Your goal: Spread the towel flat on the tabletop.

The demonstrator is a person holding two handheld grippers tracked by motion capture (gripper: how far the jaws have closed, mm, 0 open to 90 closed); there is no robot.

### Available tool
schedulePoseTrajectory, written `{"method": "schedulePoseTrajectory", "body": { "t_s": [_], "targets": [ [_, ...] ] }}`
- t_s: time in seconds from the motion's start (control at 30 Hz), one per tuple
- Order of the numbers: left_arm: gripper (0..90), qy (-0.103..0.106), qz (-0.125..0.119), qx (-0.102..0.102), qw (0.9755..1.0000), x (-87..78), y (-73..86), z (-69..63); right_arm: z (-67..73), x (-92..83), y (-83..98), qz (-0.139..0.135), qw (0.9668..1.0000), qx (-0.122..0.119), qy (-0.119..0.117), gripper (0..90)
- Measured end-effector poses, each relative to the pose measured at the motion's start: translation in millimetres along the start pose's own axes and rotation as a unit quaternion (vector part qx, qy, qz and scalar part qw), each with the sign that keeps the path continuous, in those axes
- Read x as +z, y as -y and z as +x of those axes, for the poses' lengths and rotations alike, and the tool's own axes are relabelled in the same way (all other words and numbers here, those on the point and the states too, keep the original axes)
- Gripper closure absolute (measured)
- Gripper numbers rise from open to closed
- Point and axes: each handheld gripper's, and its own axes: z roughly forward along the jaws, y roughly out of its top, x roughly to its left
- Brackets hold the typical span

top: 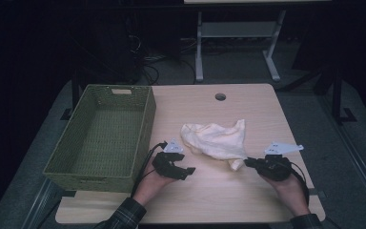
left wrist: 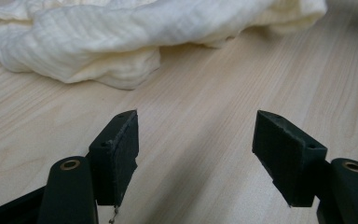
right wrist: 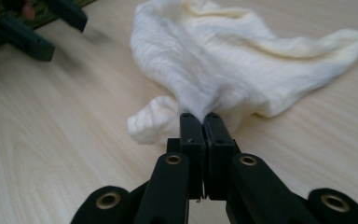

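While pinched at its near corner by the right claw (right wrist: 204, 120), crumpled cream-white ribbed cloth (top: 215, 139) lies mostly slack on pale wood-grain table (top: 248, 200), spreading away from those jaws and off to their far side. Right claw's two black jaws pressed together on a fold of fabric, a small bunched tail (right wrist: 150, 120) of cloth hanging out just beside them. Gripping corner slightly raised off the wood, the rest resting flat.

Left claw (left wrist: 196, 140) held wide, nothing between its pads, only bare tabletop in the gap. Cloth ahead of that claw and slightly to one side, near but apart, not touching. Seen from above, left claw (top: 174, 164) low over the table between cloth and green woven rectangular basket (top: 100, 138), basket just beside it on the outer side.

Judging by the layout: likely a matter of folding the cloth or moving it into the basket. Done so far, as far as can be seen: one corner secured. Left to do: everything else. Cloth not spread, not folded, not lifted clear; basket bare inside. Second grasp not yet made, so a sensible next step would probably be bringing the wide claw onto another edge before lifting or straightening. Early stage, then, barely past the first grip.
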Motion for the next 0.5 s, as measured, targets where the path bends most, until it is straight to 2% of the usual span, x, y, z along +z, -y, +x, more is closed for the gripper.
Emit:
{"method": "schedulePoseTrajectory", "body": {
  "t_s": [0.27,0.5],
  "targets": [
    [31.1,-0.001,0.000,0.003,1.0000,-0.5,-0.2,1.5,-36.3,-22.8,4.2,-0.024,0.9982,0.042,0.035,88.2],
    [31.1,0.001,0.000,0.001,1.0000,1.4,0.1,0.4,-69.2,-13.8,13.5,0.006,0.9945,0.074,0.073,87.7]
  ]
}}
